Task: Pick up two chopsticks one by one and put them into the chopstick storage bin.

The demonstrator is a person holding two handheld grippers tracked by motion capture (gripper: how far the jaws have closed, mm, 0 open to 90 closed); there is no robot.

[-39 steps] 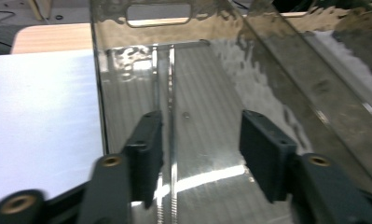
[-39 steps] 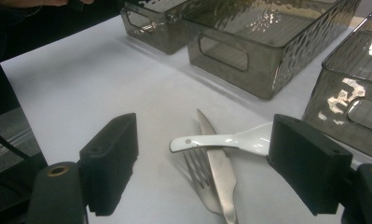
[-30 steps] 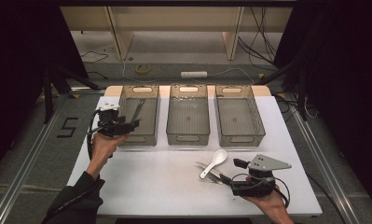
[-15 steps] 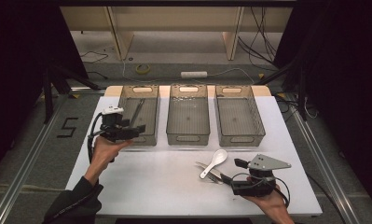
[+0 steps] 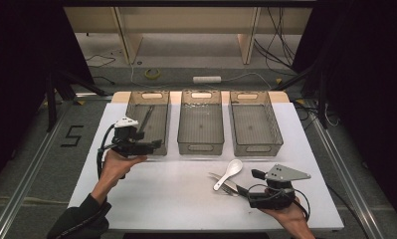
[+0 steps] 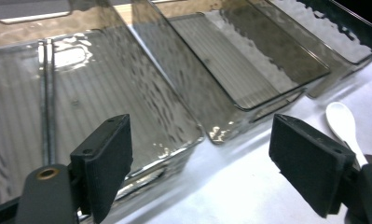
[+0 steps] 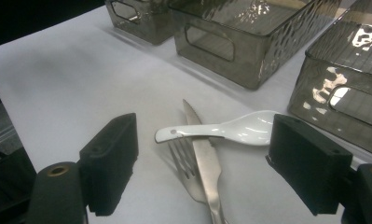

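A white spoon (image 5: 229, 173) lies on the white table (image 5: 161, 199), its handle across a metal knife (image 7: 204, 163) and a fork (image 7: 183, 170). My right gripper (image 5: 250, 189) sits low just right of this cutlery, open, with the pile (image 5: 225, 182) straight ahead of its jaws (image 7: 202, 172). My left gripper (image 5: 153, 145) hovers open and empty at the front wall of the left bin (image 5: 136, 107). Two thin dark sticks (image 6: 47, 93), like chopsticks, lie inside that bin (image 6: 16, 135). The spoon (image 6: 344, 126) shows past the right jaw in the left gripper view.
Three smoky see-through bins stand in a row at the back: the left one, the middle bin (image 5: 201, 144) and the right bin (image 5: 258, 147). Both of the latter look empty. Bare white table stretches between the two hands.
My left gripper has drifted from over the left bin toward the person and slightly right, still open. The right gripper and the cutlery have not moved.
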